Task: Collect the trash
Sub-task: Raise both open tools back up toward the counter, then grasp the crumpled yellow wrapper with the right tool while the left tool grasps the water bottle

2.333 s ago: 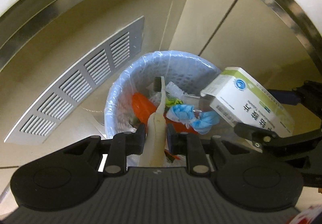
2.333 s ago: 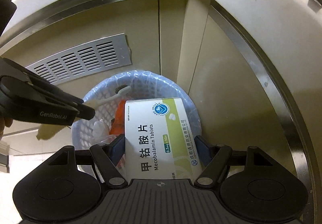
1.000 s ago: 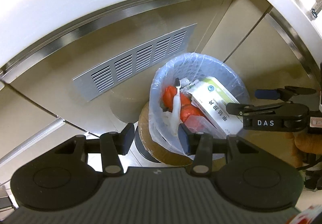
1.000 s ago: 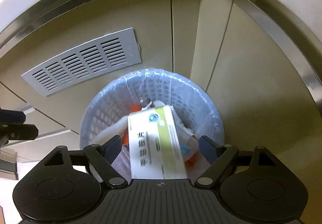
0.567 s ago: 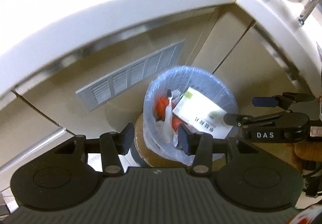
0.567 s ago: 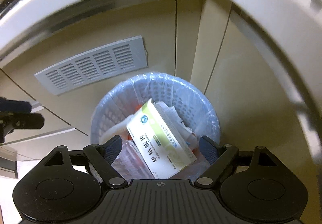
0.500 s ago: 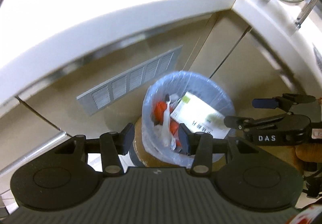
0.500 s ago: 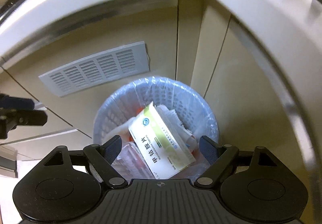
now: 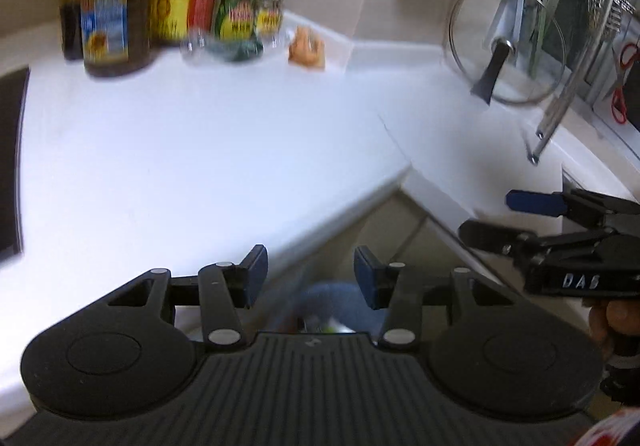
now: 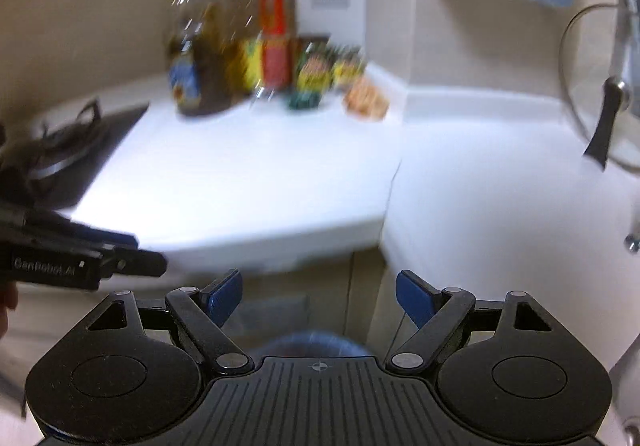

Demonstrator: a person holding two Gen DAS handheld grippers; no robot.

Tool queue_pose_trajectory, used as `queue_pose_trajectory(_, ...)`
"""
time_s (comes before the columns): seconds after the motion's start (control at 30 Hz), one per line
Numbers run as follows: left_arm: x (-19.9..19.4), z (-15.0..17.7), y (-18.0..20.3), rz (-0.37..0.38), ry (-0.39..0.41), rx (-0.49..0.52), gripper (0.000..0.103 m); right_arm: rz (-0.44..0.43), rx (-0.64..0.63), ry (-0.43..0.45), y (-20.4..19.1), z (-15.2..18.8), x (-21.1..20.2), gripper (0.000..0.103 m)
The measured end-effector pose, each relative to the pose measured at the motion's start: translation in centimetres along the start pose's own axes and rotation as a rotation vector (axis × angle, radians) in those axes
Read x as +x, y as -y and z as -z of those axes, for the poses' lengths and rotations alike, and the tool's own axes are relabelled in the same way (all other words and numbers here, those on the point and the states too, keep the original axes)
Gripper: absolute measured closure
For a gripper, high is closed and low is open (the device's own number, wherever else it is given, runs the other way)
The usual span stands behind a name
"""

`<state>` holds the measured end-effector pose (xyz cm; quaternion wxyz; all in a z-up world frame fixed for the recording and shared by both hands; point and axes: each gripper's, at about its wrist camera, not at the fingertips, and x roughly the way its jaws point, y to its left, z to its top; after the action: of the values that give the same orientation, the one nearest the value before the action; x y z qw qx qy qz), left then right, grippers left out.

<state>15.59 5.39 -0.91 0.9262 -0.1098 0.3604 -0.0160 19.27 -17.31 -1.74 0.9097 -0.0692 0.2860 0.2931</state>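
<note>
Now both the left gripper [image 9: 310,272] and the right gripper [image 10: 319,300] stand with jaws apart and empty above the blue-lined bin [image 10: 310,344], facing the white counter [image 9: 192,149].

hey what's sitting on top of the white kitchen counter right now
At the back corner of the white counter stand oil and sauce bottles, some jars and a small orange packet, all blurred. A glass lid leans at right.
</note>
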Motion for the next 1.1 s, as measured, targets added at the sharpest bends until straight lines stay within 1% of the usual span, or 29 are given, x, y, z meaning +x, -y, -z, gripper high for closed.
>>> queue_pose_trajectory(0.13, 0.3, -2.4, -0.4, -0.037, 0.051, -0.021, 0.060, -0.003, -0.007, 0.027, 1.2, -2.7, 1.8, 0.019)
queue_pose_trajectory(0.27, 1.3, -4.7, -0.6, -0.108, 0.084, -0.039, 0.059, -0.039, -0.052, 0.051, 3.2, -5.6, 4.3, 0.019)
queue_pose_trajectory(0.33, 2.3, -5.8, -0.8, -0.143, 0.090, -0.030, 0.056, -0.057, -0.071, 0.068, 4.0, -7.0, 5.9, 0.019)
queue_pose_trajectory(0.43, 3.7, -7.4, -0.3, -0.217, 0.094, 0.028, 0.055, -0.082, -0.096, 0.082, 5.4, -9.0, 8.4, 0.019)
queue_pose_trajectory(0.57, 5.8, -9.5, 0.5, -0.335, 0.088, 0.116, 0.053, -0.114, -0.133, 0.086, 6.7, -11.3, 12.3, 0.020)
queue_pose_trajectory(0.7, 7.8, -11.5, 0.6, -0.400, 0.076, 0.194, 0.049, -0.114, -0.200, 0.097, 6.6, -13.6, 16.2, 0.020)
queue_pose_trajectory(0.77, 8.9, -12.7, 0.3, -0.412, 0.066, 0.234, 0.045, -0.101, -0.226, 0.093, 6.4, -14.5, 18.3, 0.020)
queue_pose_trajectory(0.87, 11.2, -14.6, -0.4, -0.415, 0.059, 0.320, 0.043, -0.083, -0.270, 0.081, 5.9, -15.6, 21.3, 0.021)
queue_pose_trajectory(0.93, 12.7, -15.8, -1.1, -0.395, 0.057, 0.372, 0.043, -0.061, -0.301, 0.069, 5.5, -16.3, 23.2, 0.026)
queue_pose_trajectory(1.0, 14.2, -16.7, -1.9, -0.380, 0.052, 0.425, 0.042, -0.036, -0.319, 0.055, 5.1, -16.9, 25.0, 0.027)
queue_pose_trajectory(1.07, 15.6, -17.3, -2.6, -0.366, 0.053, 0.485, 0.036, -0.016, -0.344, 0.045, 4.7, -17.3, 26.7, 0.027)
queue_pose_trajectory(1.1, 16.2, -17.6, -3.0, -0.358, 0.052, 0.510, 0.035, -0.001, -0.361, 0.043, 4.4, -17.5, 27.4, 0.028)
